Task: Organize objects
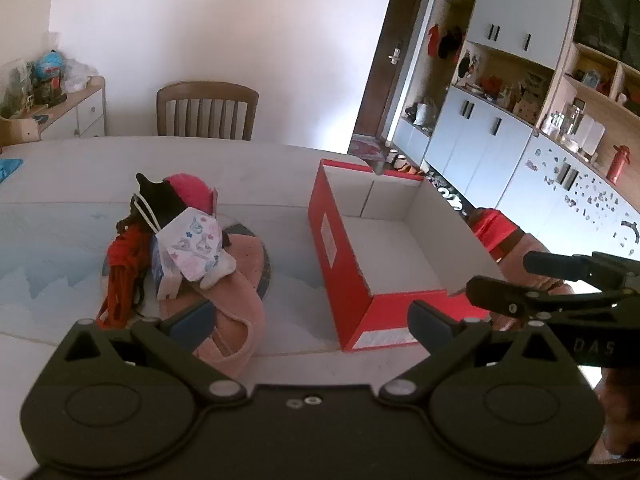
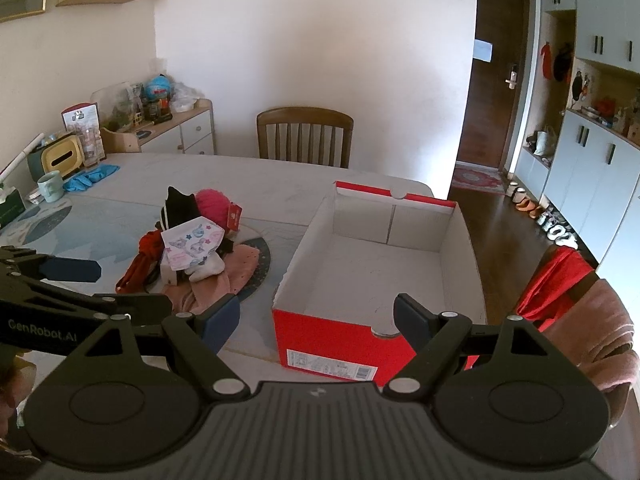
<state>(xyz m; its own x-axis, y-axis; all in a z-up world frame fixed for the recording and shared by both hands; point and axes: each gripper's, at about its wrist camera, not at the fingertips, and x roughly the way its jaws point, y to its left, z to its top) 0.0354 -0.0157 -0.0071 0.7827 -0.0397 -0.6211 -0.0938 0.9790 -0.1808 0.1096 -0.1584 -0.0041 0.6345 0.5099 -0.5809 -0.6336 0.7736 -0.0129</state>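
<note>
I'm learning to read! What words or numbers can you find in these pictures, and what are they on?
"GenRobot.AI": on the left gripper, along its arm.
"D A S": on the right gripper, along its arm; likely part of a longer word.
Box: white label on the near end, print too small to read.
Box, long red side: pale label, blurred.
Red tag on the pile: unreadable.
Red-framed card on the sideboard: too small.

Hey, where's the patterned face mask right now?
The face mask sits on top of the clothing pile, left of the open red box in both wrist views.
</note>
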